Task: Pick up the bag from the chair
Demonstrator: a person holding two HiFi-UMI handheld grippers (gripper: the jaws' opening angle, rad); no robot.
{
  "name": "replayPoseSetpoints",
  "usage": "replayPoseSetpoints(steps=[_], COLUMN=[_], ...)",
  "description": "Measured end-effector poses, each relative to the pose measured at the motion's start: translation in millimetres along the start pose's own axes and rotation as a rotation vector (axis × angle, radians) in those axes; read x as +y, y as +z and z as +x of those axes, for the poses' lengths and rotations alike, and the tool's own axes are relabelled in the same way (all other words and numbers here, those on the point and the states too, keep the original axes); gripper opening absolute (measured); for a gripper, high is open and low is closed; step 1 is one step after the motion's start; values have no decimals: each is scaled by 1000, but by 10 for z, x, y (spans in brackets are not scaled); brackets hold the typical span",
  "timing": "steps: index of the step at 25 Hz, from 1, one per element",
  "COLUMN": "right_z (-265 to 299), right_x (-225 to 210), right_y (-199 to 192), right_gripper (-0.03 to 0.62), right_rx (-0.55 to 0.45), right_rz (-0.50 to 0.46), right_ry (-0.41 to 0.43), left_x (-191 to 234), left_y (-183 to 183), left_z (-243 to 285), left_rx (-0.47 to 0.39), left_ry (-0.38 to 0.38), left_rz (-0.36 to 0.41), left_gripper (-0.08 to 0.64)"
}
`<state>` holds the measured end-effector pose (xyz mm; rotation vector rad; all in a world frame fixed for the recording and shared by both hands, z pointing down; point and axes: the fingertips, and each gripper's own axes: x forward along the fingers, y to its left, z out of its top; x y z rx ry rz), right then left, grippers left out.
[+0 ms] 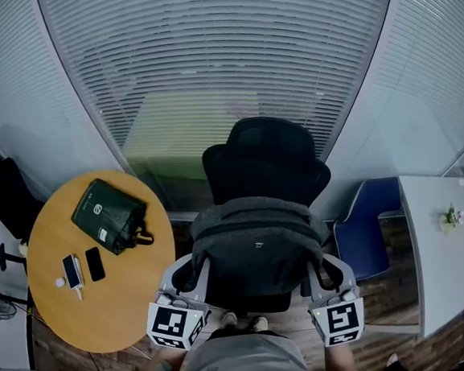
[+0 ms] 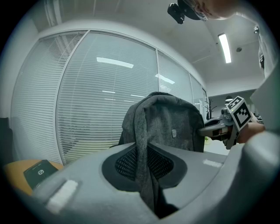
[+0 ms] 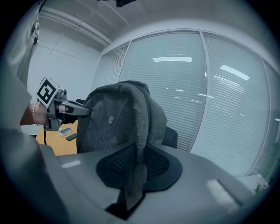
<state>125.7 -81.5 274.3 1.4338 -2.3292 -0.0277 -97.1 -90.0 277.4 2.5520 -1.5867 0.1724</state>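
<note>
Bag (image 1: 257, 243): soft, slumping cloth, probably light; left gripper (image 2: 146, 173) and right gripper (image 3: 134, 173) pinched nearly shut on its straps (image 2: 141, 131).

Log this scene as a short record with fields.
bag: grey backpack, in front of the black chair backrest
left tool: shut on a bag strap
right tool: shut on the other bag strap
round table: holds a dark green pouch and a phone
task stage: bag gripped by both straps; whether it is clear of the seat cannot be told
</note>
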Motion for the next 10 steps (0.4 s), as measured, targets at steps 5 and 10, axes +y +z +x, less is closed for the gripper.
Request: replayPoseSetpoints(steps=[5,10], right_z=[-16,-22], right_x=[-6,22], right_y=[20,15], right_gripper=[46,46], right_rx=[-1,0], right_rz=[5,4], right_ry=[1,3], left_x=[-7,3], left_y=[24,0], left_z=[-2,-23], left_rx=[1,1], left_ry=[1,1], left_rz=[-1,-3], left_gripper=[41,41])
